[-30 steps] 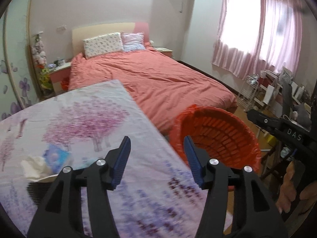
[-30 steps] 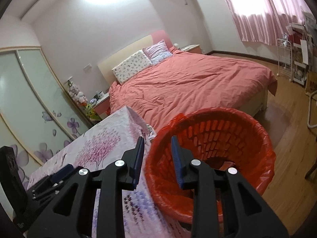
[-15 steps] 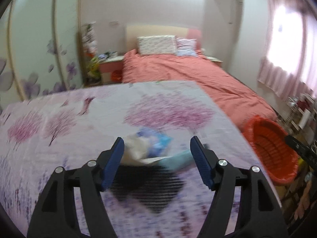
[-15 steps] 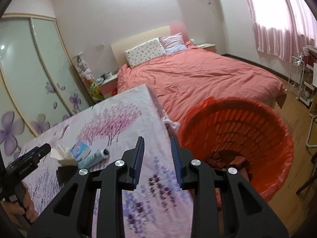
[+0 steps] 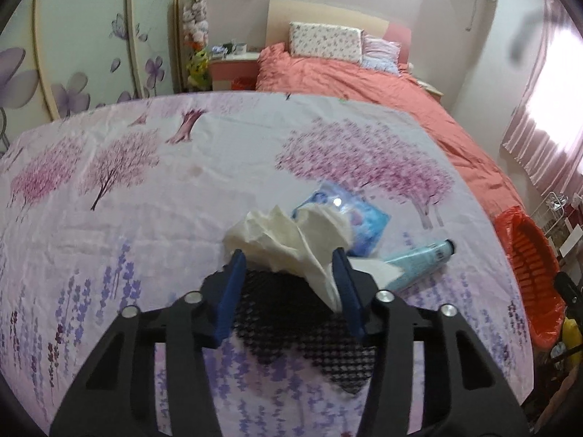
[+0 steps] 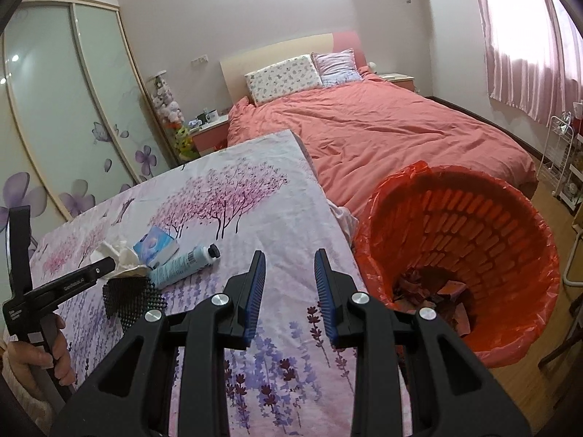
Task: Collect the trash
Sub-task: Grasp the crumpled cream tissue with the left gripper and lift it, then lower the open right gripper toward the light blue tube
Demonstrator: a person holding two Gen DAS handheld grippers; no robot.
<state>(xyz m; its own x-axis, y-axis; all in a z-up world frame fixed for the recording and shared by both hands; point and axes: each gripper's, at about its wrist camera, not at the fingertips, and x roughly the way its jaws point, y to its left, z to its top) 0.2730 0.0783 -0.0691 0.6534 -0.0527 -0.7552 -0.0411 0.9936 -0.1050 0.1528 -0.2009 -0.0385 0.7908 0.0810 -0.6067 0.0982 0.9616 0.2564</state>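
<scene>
From the left wrist, the left gripper (image 5: 289, 284) had just been closing around a crumpled white tissue (image 5: 288, 240). Its blue pads sat at the tissue's two sides, but a squeeze could not be told. A blue packet (image 5: 359, 220) lay just past it, a light blue tube (image 5: 419, 260) to its right.

From the right wrist, the right gripper (image 6: 289, 293) was a little apart and held nothing. The red trash basket (image 6: 510, 255) stood to its right, by the table (image 6: 284, 218).

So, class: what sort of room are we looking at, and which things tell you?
Most likely a bedroom: a made bed with pillows, a bedside table, and sliding wardrobe doors with flower patterns.
</scene>
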